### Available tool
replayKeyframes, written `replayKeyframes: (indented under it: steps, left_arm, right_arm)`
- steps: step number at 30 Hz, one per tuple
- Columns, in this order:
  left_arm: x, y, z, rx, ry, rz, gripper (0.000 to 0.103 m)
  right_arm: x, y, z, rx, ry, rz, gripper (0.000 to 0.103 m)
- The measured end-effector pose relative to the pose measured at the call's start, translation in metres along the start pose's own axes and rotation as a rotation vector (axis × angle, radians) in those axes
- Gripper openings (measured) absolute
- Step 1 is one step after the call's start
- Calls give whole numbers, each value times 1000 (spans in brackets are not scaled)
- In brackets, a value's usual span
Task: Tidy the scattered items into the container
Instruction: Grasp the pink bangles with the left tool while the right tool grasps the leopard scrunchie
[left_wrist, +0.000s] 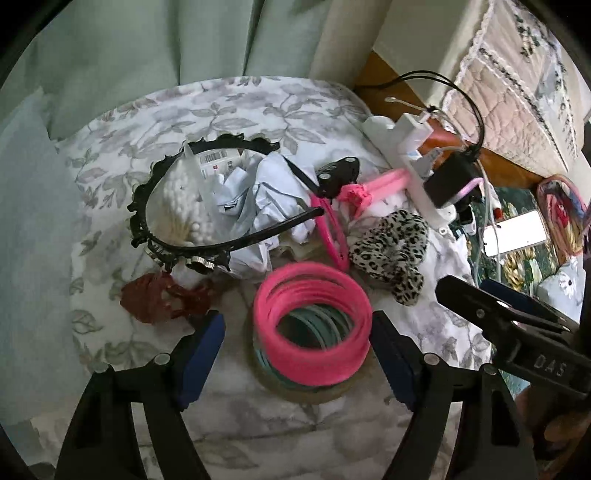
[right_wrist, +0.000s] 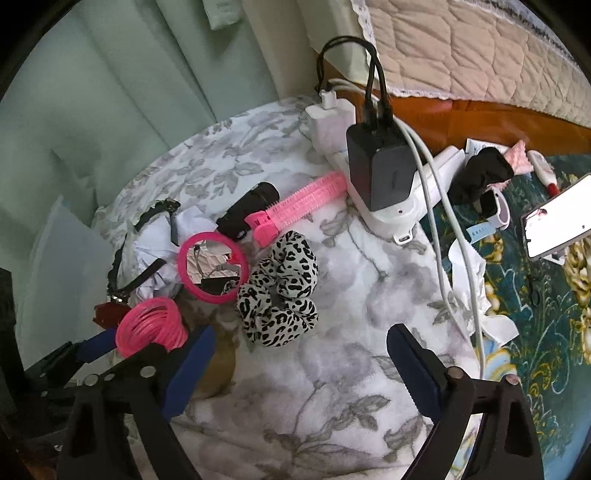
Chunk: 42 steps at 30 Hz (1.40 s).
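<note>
Surface: floral blanket (right_wrist: 332, 387), grey leaves on white.
Centre: leopard scrunchie (right_wrist: 280, 291), pink hair bands (left_wrist: 314, 317), pink clip (right_wrist: 295, 206).
Left edge: black headband (left_wrist: 207, 221).
Far right corner: white power strip (right_wrist: 388, 214).

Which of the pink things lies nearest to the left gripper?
The stack of pink hair ties, ring-shaped, sits between the fingers of the open left gripper. The pink hair clip and pink roller lie farther back.

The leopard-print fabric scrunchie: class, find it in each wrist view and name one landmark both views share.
Left wrist view: the leopard-print fabric scrunchie lies right of centre, beyond the stack of pink hair ties.
Right wrist view: it lies at centre, beyond the open right gripper.
Shared landmark: the white power strip with a black charger, beyond the scrunchie.
</note>
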<state>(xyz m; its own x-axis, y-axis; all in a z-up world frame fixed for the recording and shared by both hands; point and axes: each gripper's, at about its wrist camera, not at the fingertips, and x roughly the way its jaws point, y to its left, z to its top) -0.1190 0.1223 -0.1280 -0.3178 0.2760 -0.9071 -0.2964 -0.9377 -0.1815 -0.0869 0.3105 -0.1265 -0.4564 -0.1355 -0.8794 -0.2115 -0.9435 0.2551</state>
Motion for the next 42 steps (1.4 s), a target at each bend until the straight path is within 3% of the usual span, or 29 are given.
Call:
replayKeyframes:
  steps: [7,21,27,33,35,42]
  left_arm:
    - [11,1,3,-3,1,-9,66]
    - [15,-3,1,32,-10,-22,69]
    - [13,-9,0,58,-8,4,67]
    - [3,-9,-2,50,-10,3,65]
    - [-2,-10,-4,51,-14,0,64]
    - [-26,-19,-8,78,-58,16,63]
  right_arm:
    - [19,-7,4,25,29,14,94]
    - [75,0,16,23,88,21,92]
    - [78,3,16,29,75,14,90]
    - [74,0,12,59,64,39,69]
    - [72,0,10,65,67,59,57]
    - [64,5,3,62,66,90,40]
